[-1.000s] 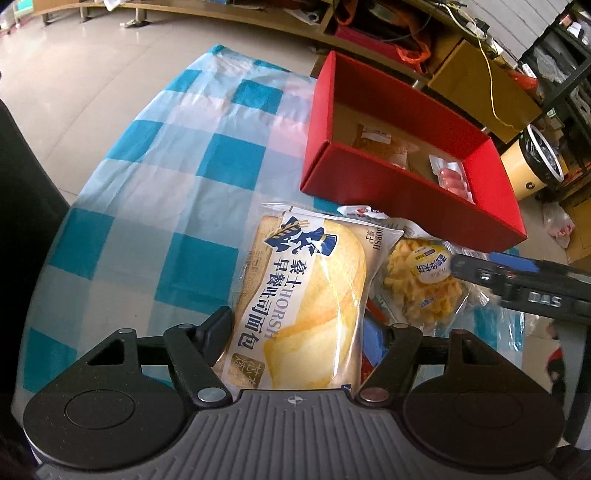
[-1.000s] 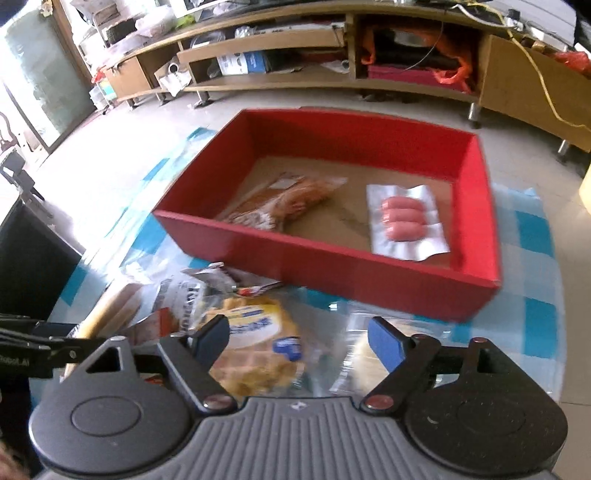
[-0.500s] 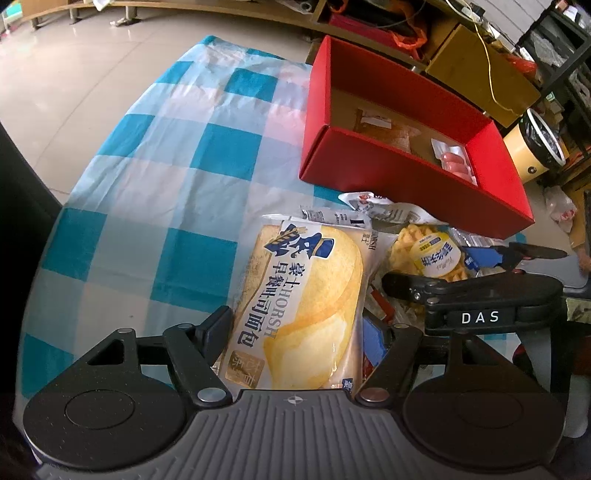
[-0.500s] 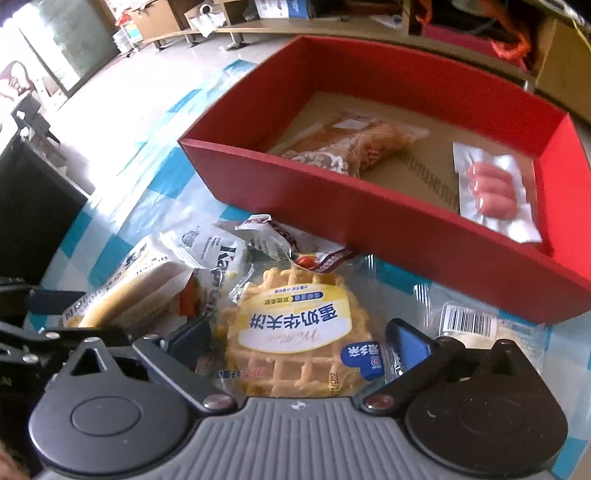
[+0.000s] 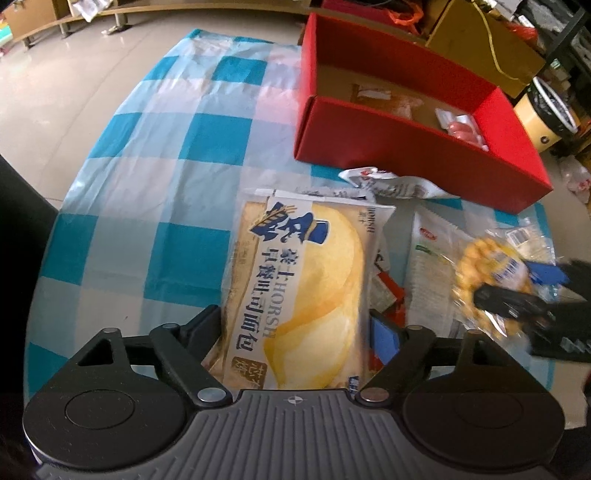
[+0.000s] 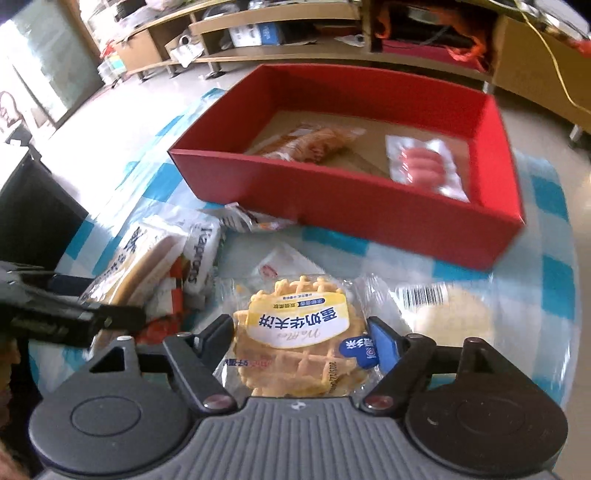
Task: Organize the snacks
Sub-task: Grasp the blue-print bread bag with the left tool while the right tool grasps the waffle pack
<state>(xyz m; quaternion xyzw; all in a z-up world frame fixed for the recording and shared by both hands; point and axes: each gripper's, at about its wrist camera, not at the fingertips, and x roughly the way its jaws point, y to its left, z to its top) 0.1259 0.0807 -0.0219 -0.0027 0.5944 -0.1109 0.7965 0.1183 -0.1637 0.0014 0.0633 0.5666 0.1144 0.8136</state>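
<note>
My left gripper is shut on a yellow bread packet with blue lettering, held over the checked cloth. My right gripper is shut on a waffle packet and holds it above the other snacks; it shows blurred in the left wrist view. A red box stands beyond, holding a brown pastry packet and a sausage pack.
Loose packets lie on the blue-and-white checked cloth: a white wrapper by the box, a green-print bag, a round bun packet. Wooden shelving stands behind. The table edge curves at left.
My right gripper closed on the waffle packet and lifted it up and back from the pile. My left gripper still holds the bread packet, which moved little.
</note>
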